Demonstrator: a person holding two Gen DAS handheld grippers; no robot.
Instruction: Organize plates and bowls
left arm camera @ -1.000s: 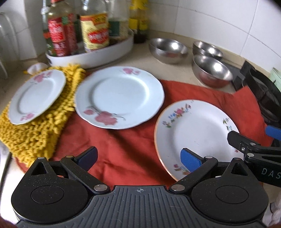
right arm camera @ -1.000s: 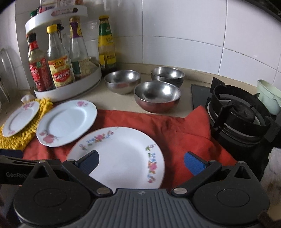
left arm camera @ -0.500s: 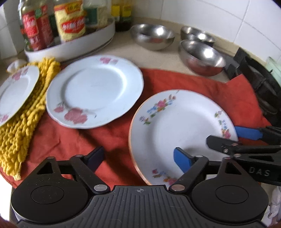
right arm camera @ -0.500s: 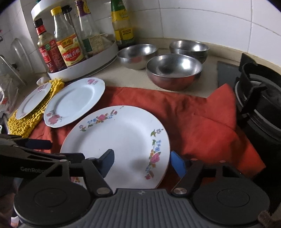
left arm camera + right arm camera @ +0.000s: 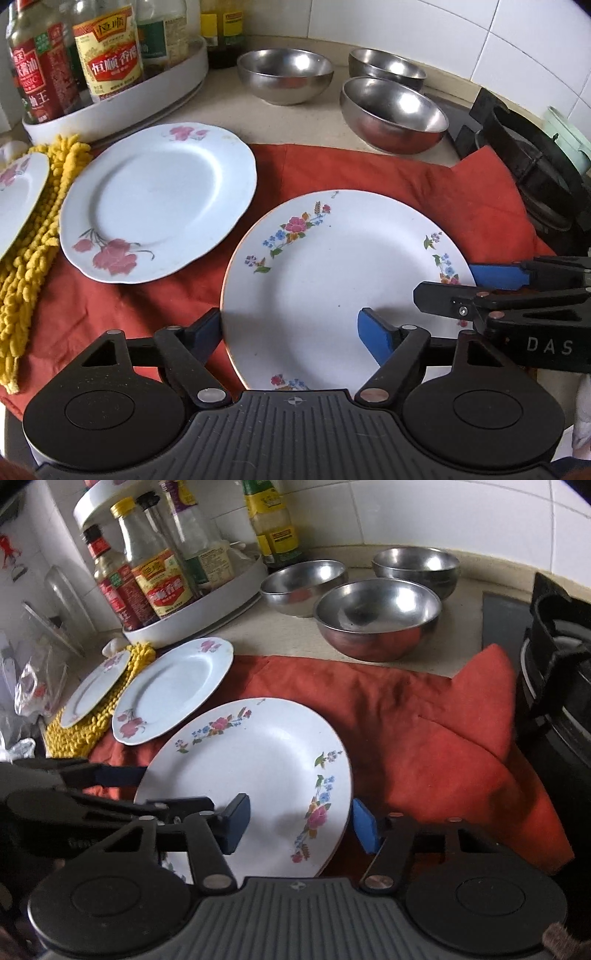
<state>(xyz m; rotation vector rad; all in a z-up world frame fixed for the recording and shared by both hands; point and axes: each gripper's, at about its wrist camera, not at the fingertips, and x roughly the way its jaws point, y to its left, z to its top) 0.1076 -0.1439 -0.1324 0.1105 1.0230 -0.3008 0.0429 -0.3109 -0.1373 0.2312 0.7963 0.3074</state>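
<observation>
A large white plate with small coloured flowers [image 5: 332,266] [image 5: 258,760] lies on a red cloth [image 5: 388,173] [image 5: 424,731]. My left gripper [image 5: 291,332] is open and straddles the plate's near left rim. My right gripper [image 5: 301,825] is open and straddles the plate's right rim; it also shows in the left wrist view [image 5: 480,288]. A pink-rose plate [image 5: 155,195] [image 5: 173,688] lies to the left. A smaller plate [image 5: 14,199] [image 5: 94,686] rests on a yellow mat [image 5: 33,240]. Three steel bowls [image 5: 391,110] [image 5: 284,74] [image 5: 386,68] stand behind.
A white round tray of sauce bottles [image 5: 110,92] [image 5: 192,605] stands at the back left. A black gas stove [image 5: 535,173] [image 5: 557,686] is on the right. The tiled wall [image 5: 443,509] runs behind the bowls.
Both grippers moved forward and down to the flowered plate; each now has one finger over the plate and one outside its rim. The plates and bowls did not move.
</observation>
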